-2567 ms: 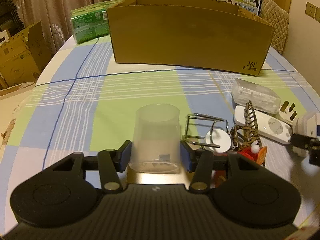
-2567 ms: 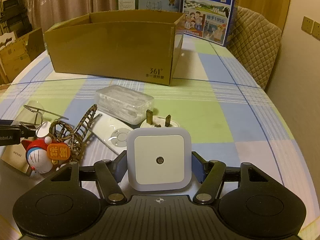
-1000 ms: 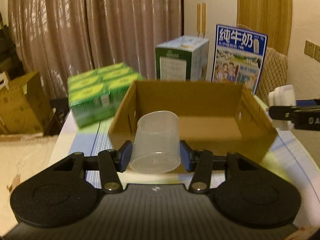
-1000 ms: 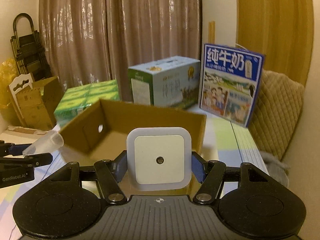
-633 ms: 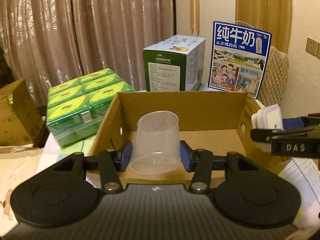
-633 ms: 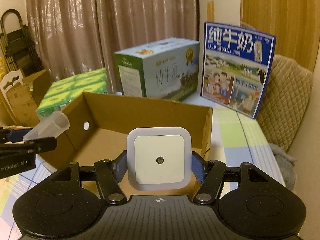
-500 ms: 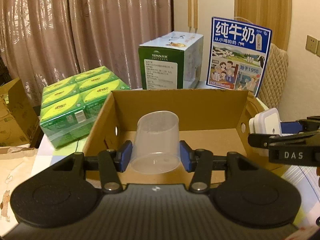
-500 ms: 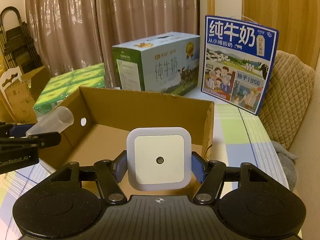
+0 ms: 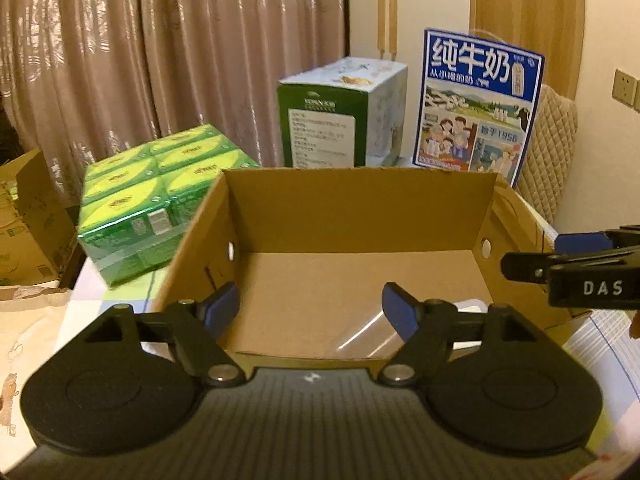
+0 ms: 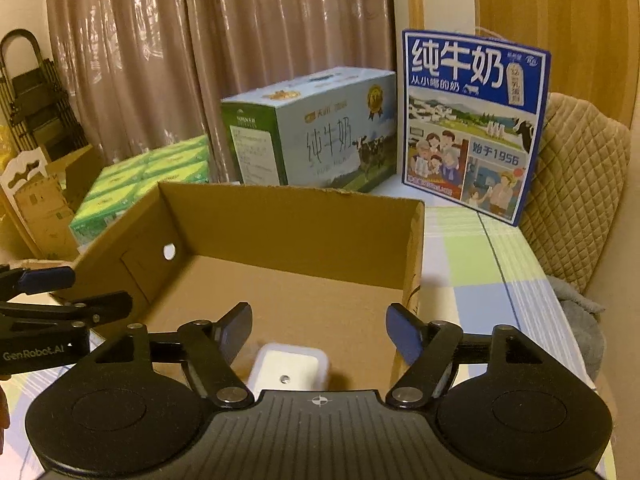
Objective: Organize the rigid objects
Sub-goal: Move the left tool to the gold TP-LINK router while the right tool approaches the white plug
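An open brown cardboard box stands on the table; it also shows in the right wrist view. My left gripper is open and empty above the box's near wall. A clear plastic cup lies on its side on the box floor, partly hidden behind that wall. My right gripper is open and empty over the box's right part. The white square night light lies on the box floor just below it. Each gripper shows at the edge of the other's view.
Behind the box stand a green shrink-wrapped pack of cartons, a milk carton case and a blue milk box. A padded chair back is at the right. The checked tablecloth runs past the box's right side.
Both grippers opened over the box. The clear cup dropped from the left gripper and the night light from the right; both now lie on the box floor.
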Demonstrator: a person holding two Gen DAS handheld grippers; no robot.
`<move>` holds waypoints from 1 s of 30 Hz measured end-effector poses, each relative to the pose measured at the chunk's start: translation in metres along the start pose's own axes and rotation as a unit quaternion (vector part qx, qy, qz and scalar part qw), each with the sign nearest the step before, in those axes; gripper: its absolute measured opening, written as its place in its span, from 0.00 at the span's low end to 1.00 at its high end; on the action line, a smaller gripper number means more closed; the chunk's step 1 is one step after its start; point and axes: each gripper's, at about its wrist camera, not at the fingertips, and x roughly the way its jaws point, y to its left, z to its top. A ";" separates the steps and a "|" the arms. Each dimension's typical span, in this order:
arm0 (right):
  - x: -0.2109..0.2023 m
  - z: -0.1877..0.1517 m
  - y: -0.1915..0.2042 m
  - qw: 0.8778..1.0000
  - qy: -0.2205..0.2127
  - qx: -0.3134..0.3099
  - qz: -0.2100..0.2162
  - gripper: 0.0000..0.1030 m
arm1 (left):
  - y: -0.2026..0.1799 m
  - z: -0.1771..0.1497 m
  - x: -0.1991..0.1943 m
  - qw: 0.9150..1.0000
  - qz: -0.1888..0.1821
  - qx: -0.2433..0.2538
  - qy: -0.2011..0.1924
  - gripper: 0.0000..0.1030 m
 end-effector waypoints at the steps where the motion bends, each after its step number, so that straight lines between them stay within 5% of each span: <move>1: -0.006 0.000 0.001 1.000 -0.004 -0.001 0.000 0.69 | 0.001 -0.001 -0.007 1.000 0.003 -0.001 -0.003 0.73; 11: -0.104 -0.032 0.010 0.999 -0.045 -0.018 0.000 0.69 | 0.008 -0.039 -0.101 0.999 0.027 -0.020 -0.026 0.73; 22: -0.198 -0.128 0.007 0.998 -0.059 0.000 -0.018 0.69 | 0.006 -0.134 -0.190 0.996 0.050 -0.066 -0.016 0.73; 30: -0.214 -0.194 -0.005 0.998 -0.031 0.043 -0.030 0.69 | -0.008 -0.192 -0.211 0.995 0.059 -0.078 -0.008 0.76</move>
